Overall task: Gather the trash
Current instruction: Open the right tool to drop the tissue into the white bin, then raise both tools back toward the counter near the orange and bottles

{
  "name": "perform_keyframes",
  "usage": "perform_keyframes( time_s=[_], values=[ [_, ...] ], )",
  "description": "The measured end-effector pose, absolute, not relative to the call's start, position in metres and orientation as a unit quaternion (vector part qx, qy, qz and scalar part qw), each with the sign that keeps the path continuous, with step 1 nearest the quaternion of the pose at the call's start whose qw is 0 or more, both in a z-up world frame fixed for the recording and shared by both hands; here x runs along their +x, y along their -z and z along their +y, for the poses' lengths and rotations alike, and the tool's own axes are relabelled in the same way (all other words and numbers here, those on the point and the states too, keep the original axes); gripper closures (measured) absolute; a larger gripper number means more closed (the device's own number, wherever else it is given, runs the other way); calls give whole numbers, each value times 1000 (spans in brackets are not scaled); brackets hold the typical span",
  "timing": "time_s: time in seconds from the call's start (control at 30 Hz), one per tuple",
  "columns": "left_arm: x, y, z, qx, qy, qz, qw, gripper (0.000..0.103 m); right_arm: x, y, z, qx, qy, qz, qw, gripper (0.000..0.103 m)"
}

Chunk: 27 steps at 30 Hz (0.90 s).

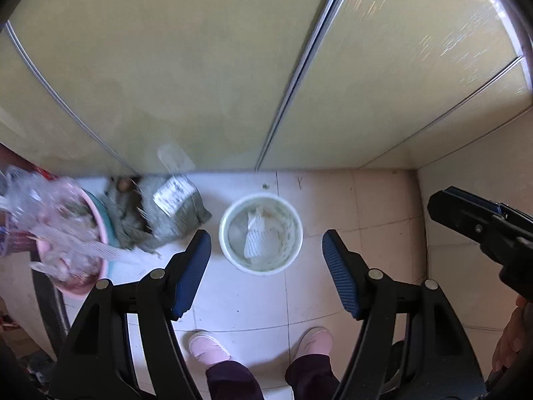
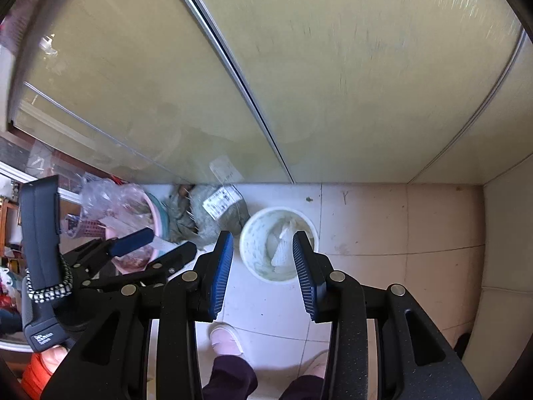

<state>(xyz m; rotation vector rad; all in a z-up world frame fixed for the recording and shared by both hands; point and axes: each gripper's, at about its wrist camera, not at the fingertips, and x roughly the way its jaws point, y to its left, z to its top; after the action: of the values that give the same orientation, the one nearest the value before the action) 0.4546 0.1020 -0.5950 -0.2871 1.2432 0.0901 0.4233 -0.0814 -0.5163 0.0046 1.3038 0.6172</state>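
A white waste bin (image 1: 261, 233) stands upright on the pale tiled floor (image 1: 366, 206), close to the foot of a frosted sliding door (image 1: 166, 66), and everything here is placed from it. Both grippers hang well above the bin, pointing steeply down at it. Crumpled white paper (image 1: 255, 236) lies inside the bin, a tall crumple leaning across the bottom. The left gripper (image 1: 266, 266) sits almost straight over the bin, its blue pads spread wide with the bin showing between them — nothing is held or touched. The right gripper (image 2: 263, 270) is just to the bin's right as the person stands, its pads parted more narrowly and also empty; the bin's rim shows through the gap. Of the two, the left looks the better centred over the opening. On the bin's far left sit a grey-green sack with a white label (image 1: 166, 210) and, beyond it, a pink basin (image 1: 83, 243) heaped with clear plastic scraps. The person's pink slippers (image 1: 208, 346) stand on the near side of the bin.
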Motion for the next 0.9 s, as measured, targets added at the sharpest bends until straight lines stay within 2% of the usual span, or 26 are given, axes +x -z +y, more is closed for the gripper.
perform_keyframes(
  time_s=[0.27,0.6,0.73,0.9],
  values=[
    [439,429,109,-113,-41,508,853,35,412,385,-91,13,-279,546,790,69],
    [409,236,125,-75,-20,384,920,35,381,214,-103,27,-249,440,862,69],
    [395,180,138,-62,-9,336,940,34,364,164,-96,46,-229,397,888,69],
    [377,128,155,-55,8,279,959,25,347,119,-88,56,-204,348,913,68]
  ],
)
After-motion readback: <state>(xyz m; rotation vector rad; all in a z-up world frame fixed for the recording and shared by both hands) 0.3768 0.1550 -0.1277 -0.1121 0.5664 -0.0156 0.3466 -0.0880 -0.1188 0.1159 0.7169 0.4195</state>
